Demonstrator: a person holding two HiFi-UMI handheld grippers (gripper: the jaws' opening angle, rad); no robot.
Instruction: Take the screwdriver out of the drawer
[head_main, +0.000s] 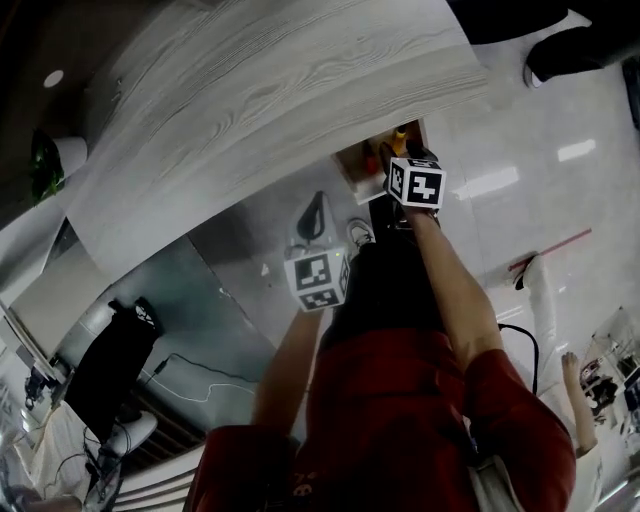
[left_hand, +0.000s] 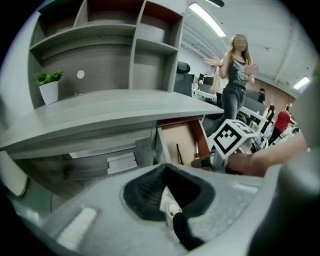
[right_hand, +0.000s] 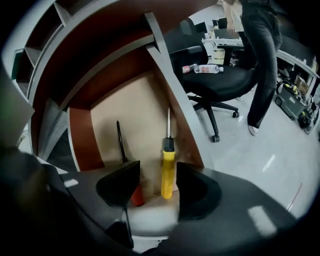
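Note:
The drawer (right_hand: 115, 117) under the grey desk top stands pulled out. On its floor lie a yellow-handled screwdriver (right_hand: 167, 170) and, left of it, a red-handled one (right_hand: 136, 196) with a black shaft. My right gripper (right_hand: 159, 182) points down into the drawer. Its jaws are apart on either side of the yellow handle, with a gap on each side. In the head view the right gripper (head_main: 405, 150) is over the drawer (head_main: 358, 160). My left gripper (left_hand: 167, 192) hangs lower, in front of the desk, with its black pads together and holding nothing.
The grey wood desk top (head_main: 280, 90) overhangs the drawer. A shelf unit with a potted plant (left_hand: 49, 87) stands behind it. A black office chair (right_hand: 220, 82) stands on the tiled floor to the right. A person (left_hand: 232, 75) stands further back.

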